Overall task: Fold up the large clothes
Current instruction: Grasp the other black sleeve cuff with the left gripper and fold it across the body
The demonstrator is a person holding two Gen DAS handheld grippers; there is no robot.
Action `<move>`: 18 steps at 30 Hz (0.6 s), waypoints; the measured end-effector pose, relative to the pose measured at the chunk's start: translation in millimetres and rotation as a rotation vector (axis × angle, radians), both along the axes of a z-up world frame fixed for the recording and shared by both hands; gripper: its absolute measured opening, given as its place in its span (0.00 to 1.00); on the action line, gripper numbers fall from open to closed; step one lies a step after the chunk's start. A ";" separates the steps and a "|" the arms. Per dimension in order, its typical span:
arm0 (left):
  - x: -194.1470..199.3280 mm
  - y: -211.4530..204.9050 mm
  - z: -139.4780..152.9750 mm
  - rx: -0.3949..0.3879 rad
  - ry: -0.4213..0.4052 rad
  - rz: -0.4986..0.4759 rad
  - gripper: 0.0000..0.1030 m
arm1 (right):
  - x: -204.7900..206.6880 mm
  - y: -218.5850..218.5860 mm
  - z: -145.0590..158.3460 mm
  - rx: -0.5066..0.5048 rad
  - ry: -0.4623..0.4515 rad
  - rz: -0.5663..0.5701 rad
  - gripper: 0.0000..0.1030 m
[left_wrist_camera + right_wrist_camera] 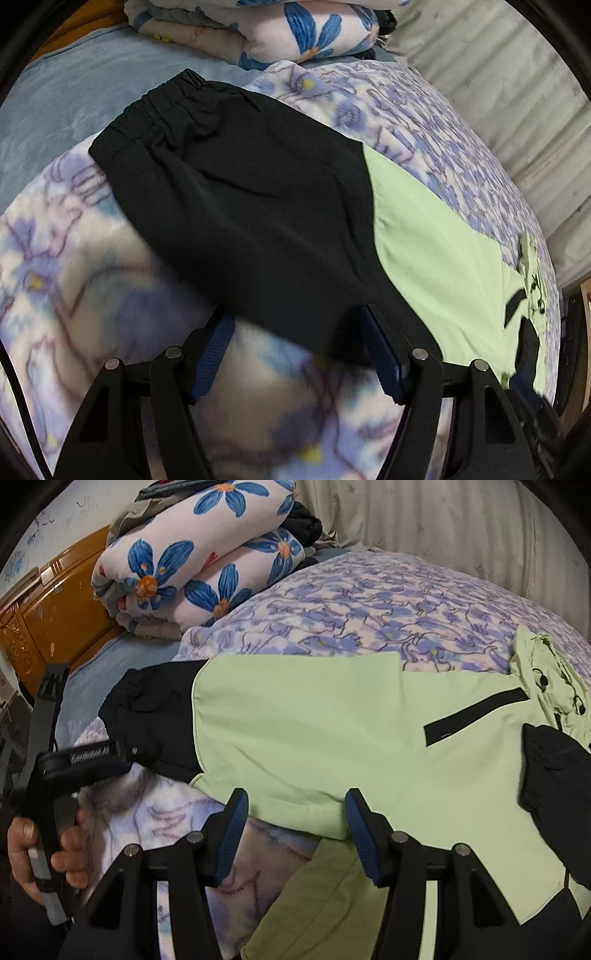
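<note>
jacket [314, 731] flat on bed [369, 602] | hem between right gripper [293, 812] open jaws

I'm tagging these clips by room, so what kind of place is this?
Most likely a bedroom. The green and black jacket lies on a bed covered by a purple floral blanket, with a folded blue-flowered quilt stacked against an orange wooden headboard.
</note>
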State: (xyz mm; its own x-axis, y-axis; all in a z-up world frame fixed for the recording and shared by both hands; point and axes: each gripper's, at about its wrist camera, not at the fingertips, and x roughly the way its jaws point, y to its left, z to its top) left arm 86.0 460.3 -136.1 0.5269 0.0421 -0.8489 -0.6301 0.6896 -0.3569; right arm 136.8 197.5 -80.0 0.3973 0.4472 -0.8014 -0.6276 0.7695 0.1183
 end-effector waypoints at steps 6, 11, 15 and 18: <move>19.4 22.3 1.1 0.079 0.008 0.063 0.05 | 0.4 -6.2 -1.2 0.007 0.008 -0.008 0.53; 37.7 -7.9 47.4 0.200 -0.040 0.023 0.02 | -1.2 -29.4 10.0 0.032 -0.005 -0.037 0.53; 55.7 -71.8 106.3 0.290 -0.143 -0.105 0.02 | -2.5 -68.5 26.7 0.077 -0.018 -0.097 0.53; 70.0 -139.0 146.0 0.308 -0.227 -0.244 0.02 | -2.8 -109.2 39.1 0.111 -0.027 -0.168 0.53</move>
State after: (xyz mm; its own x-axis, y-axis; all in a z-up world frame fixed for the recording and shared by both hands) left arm 156.0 321.3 9.8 0.7242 0.1261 -0.6779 -0.3655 0.9038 -0.2224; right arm 134.0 88.3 -40.9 0.4940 0.4583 -0.7389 -0.4958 0.8466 0.1936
